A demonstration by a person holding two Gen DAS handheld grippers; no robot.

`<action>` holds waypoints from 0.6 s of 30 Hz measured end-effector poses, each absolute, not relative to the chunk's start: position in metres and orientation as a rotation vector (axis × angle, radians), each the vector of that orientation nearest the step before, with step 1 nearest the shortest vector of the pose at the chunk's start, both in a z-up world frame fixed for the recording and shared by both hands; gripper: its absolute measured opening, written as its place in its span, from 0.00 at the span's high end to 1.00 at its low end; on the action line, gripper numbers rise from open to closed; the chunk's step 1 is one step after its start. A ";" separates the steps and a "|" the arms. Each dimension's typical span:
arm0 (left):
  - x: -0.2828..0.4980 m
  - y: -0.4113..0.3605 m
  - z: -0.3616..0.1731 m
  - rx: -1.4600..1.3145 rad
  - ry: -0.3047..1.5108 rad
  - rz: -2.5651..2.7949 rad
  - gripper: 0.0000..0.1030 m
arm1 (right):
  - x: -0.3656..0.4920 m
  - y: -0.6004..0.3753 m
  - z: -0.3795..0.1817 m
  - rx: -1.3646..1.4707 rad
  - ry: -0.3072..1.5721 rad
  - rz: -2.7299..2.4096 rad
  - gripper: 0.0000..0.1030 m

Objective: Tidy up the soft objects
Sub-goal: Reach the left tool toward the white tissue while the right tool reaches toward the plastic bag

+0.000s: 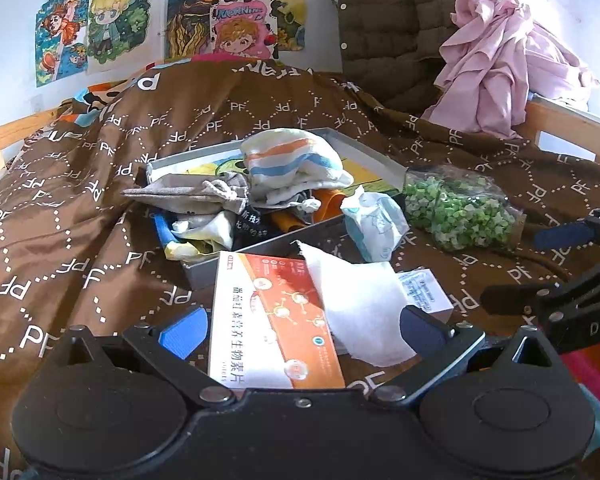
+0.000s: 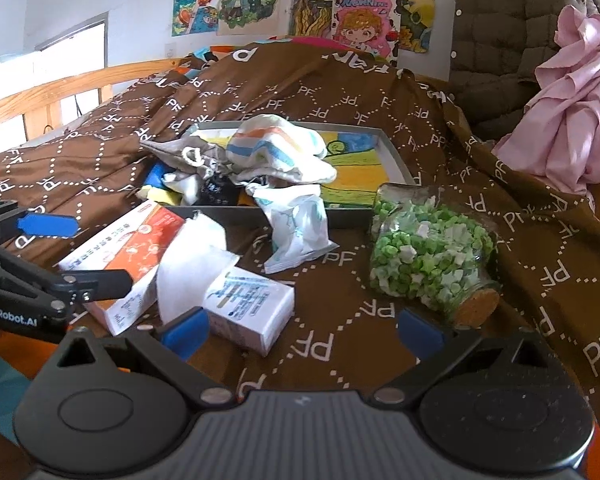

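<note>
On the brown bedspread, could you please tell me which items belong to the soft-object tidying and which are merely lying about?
Job:
grey tray
striped cloth
grey drawstring pouch
white tissue
soft white packet

Lying about:
orange box
small white box
jar of green bits

Striped cloth (image 1: 296, 166) heaped on grey pouch (image 1: 196, 194) in tray (image 1: 364, 148), white tissue (image 1: 360, 304) over box (image 1: 268, 320)

Daylight was bright and even in both views, and the window (image 2: 74, 46) at the left of the right wrist view was blown out to white. The brown bedspread (image 1: 80, 208) showed soft sheen and only shallow shadows. Fisheye distortion curved the wooden bed rail (image 2: 72, 80), and the corners were vignetted black.
</note>
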State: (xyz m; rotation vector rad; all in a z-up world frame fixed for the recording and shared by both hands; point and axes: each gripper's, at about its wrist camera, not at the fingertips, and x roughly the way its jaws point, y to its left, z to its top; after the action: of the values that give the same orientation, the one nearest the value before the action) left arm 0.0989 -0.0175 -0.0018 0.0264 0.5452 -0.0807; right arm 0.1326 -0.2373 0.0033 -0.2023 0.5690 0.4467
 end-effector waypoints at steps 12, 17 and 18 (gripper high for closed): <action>0.114 -0.022 -0.007 0.072 0.540 -0.127 0.01 | 0.168 -0.239 0.013 -0.179 0.504 0.401 0.00; 0.128 -0.029 -0.008 0.076 0.561 -0.179 0.01 | 0.183 -0.232 0.014 -0.175 0.506 0.413 0.00; 0.131 -0.032 -0.009 0.077 0.569 -0.193 0.01 | 0.185 -0.230 0.014 -0.173 0.509 0.415 0.00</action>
State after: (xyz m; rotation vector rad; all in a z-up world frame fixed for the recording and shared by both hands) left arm 0.1310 -0.0319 -0.0086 0.0769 0.5685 -0.1928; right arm 0.1847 -0.2304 0.0136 -0.1728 0.5089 0.4151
